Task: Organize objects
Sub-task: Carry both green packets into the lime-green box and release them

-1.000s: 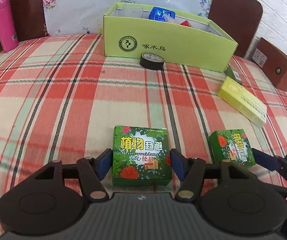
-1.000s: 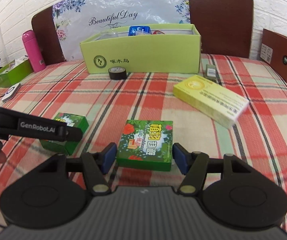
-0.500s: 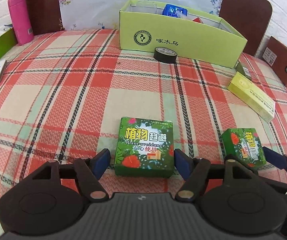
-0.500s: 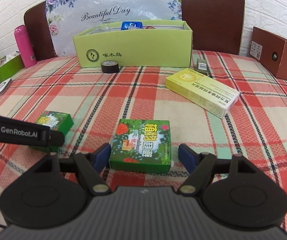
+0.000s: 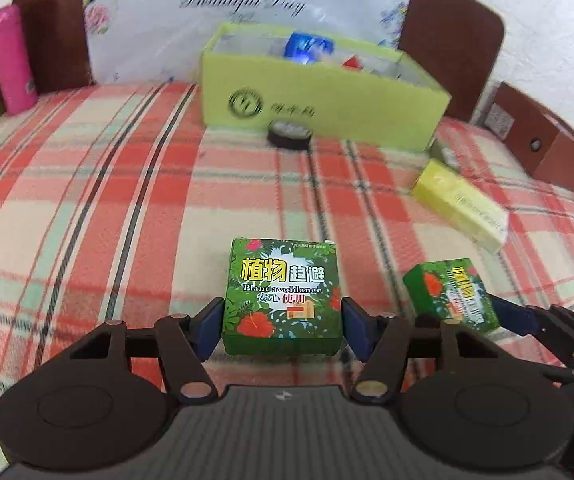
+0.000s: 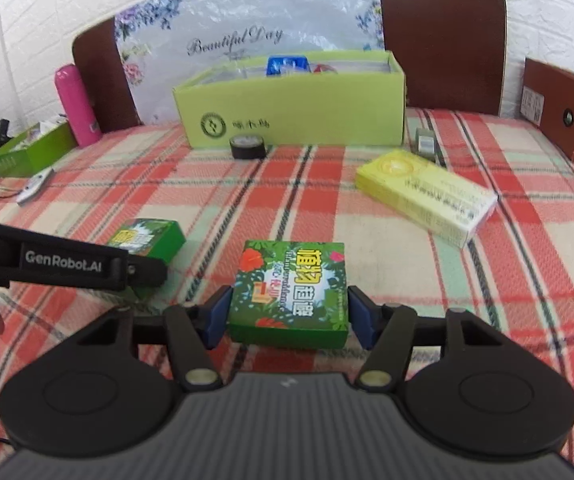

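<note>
L gripper (image 5: 282, 322) jaws closing, blue pads seen pressed on sides of a green box (image 5: 283, 296); R gripper (image 6: 289, 316) jaws closing too, pads clamped on 2nd green box (image 6: 290, 294); both boxes held just above plaid cloth (image 5: 87, 208), side by side; open lime carton (image 6: 291, 108) located at back, black tape roll (image 6: 248, 147) touching its front.

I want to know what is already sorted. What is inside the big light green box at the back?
In the light green box, a blue packet and something red show above the rim. The front wall covers everything lower, so the rest cannot be seen.
</note>
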Demonstrator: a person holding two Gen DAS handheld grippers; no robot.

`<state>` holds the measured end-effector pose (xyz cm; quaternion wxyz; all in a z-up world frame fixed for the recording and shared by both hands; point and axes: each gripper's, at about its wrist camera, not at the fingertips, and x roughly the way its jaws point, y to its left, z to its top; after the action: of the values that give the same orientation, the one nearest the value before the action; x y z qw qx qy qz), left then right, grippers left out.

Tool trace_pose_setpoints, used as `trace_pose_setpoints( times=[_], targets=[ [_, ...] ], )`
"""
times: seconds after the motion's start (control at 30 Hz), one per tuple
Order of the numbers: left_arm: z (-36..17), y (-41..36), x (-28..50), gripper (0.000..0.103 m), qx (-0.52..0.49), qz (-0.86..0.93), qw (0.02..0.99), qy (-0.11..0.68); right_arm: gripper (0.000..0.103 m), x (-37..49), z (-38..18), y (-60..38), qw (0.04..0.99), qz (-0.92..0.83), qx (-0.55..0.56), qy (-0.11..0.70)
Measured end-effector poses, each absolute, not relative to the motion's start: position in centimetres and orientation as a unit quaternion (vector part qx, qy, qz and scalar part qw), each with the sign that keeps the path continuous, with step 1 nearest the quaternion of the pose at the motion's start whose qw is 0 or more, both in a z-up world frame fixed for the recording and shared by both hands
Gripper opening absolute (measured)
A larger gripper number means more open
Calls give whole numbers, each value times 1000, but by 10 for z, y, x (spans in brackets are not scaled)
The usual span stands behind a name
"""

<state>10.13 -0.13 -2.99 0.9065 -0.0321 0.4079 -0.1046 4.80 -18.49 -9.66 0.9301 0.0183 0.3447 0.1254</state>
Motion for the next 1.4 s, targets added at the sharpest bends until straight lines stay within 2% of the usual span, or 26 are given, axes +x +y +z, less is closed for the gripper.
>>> trace_pose_setpoints(
  times=[0.27,0.5,0.73,1.07,1.1,1.13,1.17,1.2,1.4],
  targets=[
    [35,-13,127,64,-46,-146,931,331,60,78,-42,-194,953,133,-2,272],
    [67,-31,184,64,-53,-148,939,305,60,134,-15,-206,965,119,2,234],
    [71,-44,248,64,-75,-154,936,308,60,202,-8,-211,972,104,-3,211],
    [43,-52,312,66,-86,-141,934,317,61,272,-32,-201,970,97,-19,221],
    [39,-53,315,68,-83,-138,935,316,62,276,-37,-199,969,98,-21,224],
    [34,-53,316,79,-77,-133,935,319,67,280,-42,-196,968,104,-26,225],
    [29,-52,316,83,-74,-127,935,322,72,282,-47,-194,967,109,-35,229],
    [25,-50,315,83,-74,-126,935,323,84,282,-52,-191,967,103,-45,230],
    [15,-35,305,83,-89,-121,931,332,100,267,-63,-191,972,85,-54,211]
  ],
)
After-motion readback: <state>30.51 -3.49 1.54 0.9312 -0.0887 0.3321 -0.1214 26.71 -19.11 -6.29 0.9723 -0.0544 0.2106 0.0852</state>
